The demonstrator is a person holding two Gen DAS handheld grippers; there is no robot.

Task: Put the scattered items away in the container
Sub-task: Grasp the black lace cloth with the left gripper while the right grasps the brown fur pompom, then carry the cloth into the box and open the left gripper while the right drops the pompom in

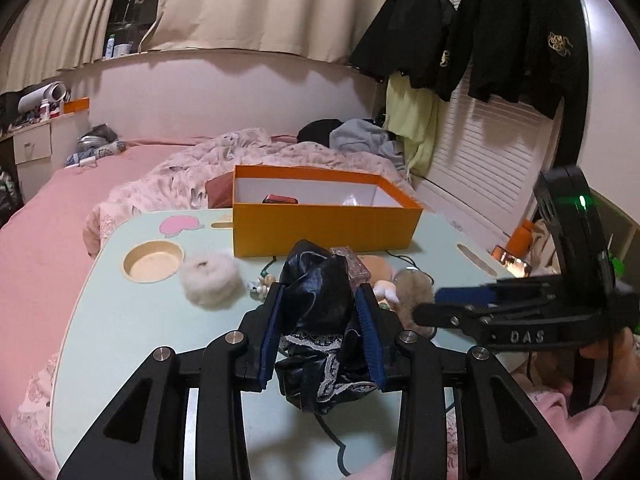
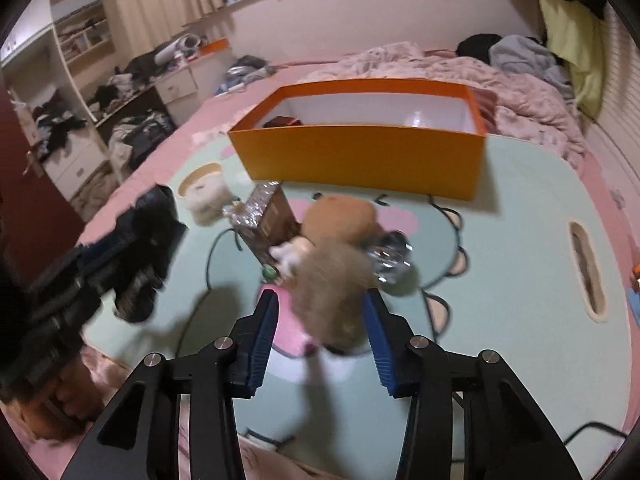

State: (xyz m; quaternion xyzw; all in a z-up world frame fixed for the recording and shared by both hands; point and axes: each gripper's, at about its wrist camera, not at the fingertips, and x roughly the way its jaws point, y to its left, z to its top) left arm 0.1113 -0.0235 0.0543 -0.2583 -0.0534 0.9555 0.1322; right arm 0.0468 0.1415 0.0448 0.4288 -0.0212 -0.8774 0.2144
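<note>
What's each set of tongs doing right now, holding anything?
Left tongs: shut on the dark satin cloth, bunched between the pads.
Right tongs: closed around the tan fluffy plush; blur hides whether the pads press it.

Left gripper around dark satin cloth

Box contents perhaps half-hidden

Pink bed behind bench, crumpled pink blanket on it. Black jackets hang at right, yellow-green cloth under them. Cream curtains up top. White drawers at left, messy shelves above.
</note>
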